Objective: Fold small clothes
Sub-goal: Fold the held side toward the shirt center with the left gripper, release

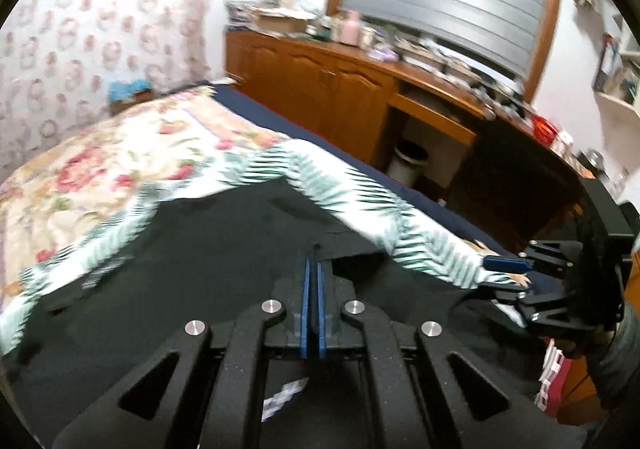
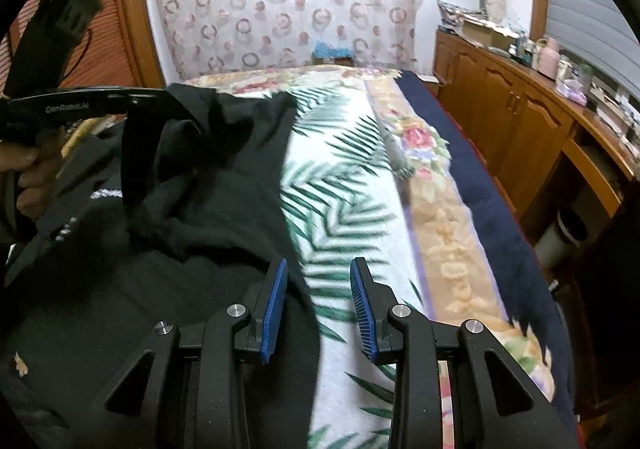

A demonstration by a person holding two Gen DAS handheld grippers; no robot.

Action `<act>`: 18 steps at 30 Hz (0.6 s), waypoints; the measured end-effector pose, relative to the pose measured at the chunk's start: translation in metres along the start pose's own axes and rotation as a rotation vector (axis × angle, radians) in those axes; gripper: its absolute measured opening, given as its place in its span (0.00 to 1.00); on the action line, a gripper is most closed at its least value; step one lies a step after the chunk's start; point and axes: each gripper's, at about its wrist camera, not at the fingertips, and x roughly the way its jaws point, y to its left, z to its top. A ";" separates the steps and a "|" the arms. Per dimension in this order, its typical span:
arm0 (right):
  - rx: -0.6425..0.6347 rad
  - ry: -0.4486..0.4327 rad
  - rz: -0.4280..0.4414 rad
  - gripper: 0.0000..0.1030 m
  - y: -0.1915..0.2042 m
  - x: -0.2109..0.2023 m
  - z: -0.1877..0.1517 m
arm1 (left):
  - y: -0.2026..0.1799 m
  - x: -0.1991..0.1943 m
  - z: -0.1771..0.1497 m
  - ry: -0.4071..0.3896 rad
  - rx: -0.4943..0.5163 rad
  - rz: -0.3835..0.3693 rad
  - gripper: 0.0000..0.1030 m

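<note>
Garment: black top (image 2: 168,249) is lying soft, limp, light; edges are best for gripping.
Left gripper (image 1: 314,269): clenching black cloth at twelve o'clock.
Right gripper (image 2: 318,269): hanging released, jaws straddling the hem.

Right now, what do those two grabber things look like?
Both are black plastic. The left gripper and the right gripper have ribbed blue pads inside the jaws and round silver bolts on the linkages. One bears white lettering, and a grey sleeve shows behind one.
</note>
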 end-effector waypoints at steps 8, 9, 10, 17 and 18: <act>-0.058 -0.020 0.147 0.33 0.038 0.014 0.019 | 0.047 0.001 -0.028 0.051 -0.046 0.079 0.04; -0.065 -0.019 0.168 0.33 0.043 0.017 0.021 | 0.050 0.004 -0.032 0.061 -0.048 0.090 0.04; -0.073 -0.016 0.189 0.33 0.049 0.021 0.024 | 0.052 0.005 -0.036 0.069 -0.054 0.099 0.04; -0.117 0.009 0.260 0.33 0.072 0.042 0.037 | 0.077 -0.008 -0.067 0.095 -0.121 0.146 0.10; -0.121 0.013 0.270 0.33 0.074 0.044 0.036 | 0.079 -0.013 -0.071 0.087 -0.130 0.149 0.16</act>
